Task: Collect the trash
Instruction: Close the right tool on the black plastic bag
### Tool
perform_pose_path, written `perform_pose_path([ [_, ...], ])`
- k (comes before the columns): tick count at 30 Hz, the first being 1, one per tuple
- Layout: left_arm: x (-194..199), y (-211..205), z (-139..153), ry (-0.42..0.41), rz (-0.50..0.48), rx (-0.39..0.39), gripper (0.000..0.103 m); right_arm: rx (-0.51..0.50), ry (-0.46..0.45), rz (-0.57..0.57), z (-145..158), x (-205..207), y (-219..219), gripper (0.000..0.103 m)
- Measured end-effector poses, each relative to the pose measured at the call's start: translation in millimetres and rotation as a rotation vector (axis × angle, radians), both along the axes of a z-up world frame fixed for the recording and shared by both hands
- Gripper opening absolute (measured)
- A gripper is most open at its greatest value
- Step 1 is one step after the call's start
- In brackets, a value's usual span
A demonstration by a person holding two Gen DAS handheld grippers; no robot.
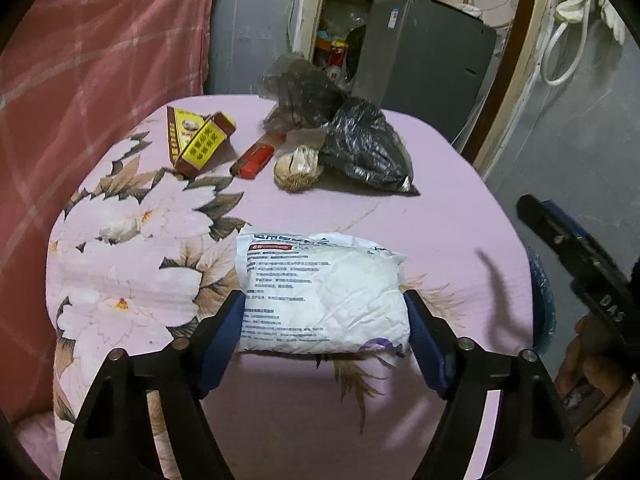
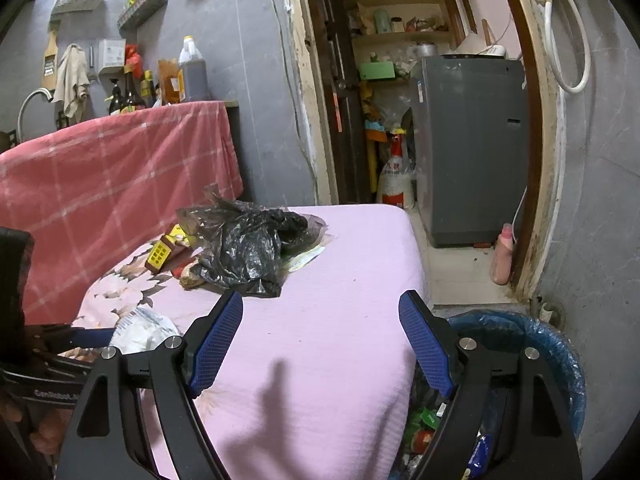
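Left claw [image 1: 324, 320] pinches a white packet [image 1: 320, 292], pads on both its sides, near the front edge of the counter [image 1: 440, 216] w/ pink floral cloth. Right claw [image 2: 320, 340] spread, nothing btwn pads, over the counter's right side. Bin [image 2: 560, 352] w/ blue liner just off the right edge. At the far edge: black bag [image 1: 368, 148], yellow boxes [image 1: 200, 138], red box [image 1: 254, 160].

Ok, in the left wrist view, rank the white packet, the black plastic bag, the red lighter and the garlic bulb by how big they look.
1. white packet, though nearest the camera
2. black plastic bag
3. garlic bulb and red lighter: too alike to rank
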State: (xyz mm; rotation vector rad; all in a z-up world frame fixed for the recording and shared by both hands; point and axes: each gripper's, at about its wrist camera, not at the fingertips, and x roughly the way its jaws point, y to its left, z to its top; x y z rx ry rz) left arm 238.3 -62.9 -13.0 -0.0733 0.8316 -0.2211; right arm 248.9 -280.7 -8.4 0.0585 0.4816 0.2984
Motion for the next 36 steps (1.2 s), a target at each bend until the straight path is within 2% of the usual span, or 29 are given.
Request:
perform_pose_path([
  [6,-3.8,6.4,10.5,-0.056,0.01,-0.016,0.068,0.014,0.031,0.022,-1.7,11.7,8.7,0.078],
  [16,15.9,44.6,19.9,-0.093,0.104,-0.058,0.068,0.007,0.077,0.075,3.7,44.8,39.7,0.072],
  [22,23.1,58.6,21.2,-0.106,0.136,-0.069,0.068,-0.022,0.141,0.102,-0.6,71.0,64.7,0.065],
  [26,26.2,63.5,20.3,-0.108,0.144,-0.088,0.068,-0.023,0.201,0.112,-7.0,89.5,74.6,0.063],
  [29,27.4,63.7,19.6,-0.111,0.145,-0.087,0.068,-0.069,0.248,0.111,-14.7,102.3,83.7,0.058],
  [32,29.4,63.9,19.0,-0.111,0.143,-0.089,0.068,-0.078,0.285,0.107,-23.1,109.3,85.9,0.046],
  [35,28.6,64.0,19.6,-0.114,0.141,-0.098,0.068,-0.072,0.298,0.114,-25.9,108.4,84.8,0.025],
  [36,27.8,64.1,19.8,-0.118,0.14,-0.101,0.068,-0.073,0.294,0.118,-25.1,107.3,85.0,0.012],
])
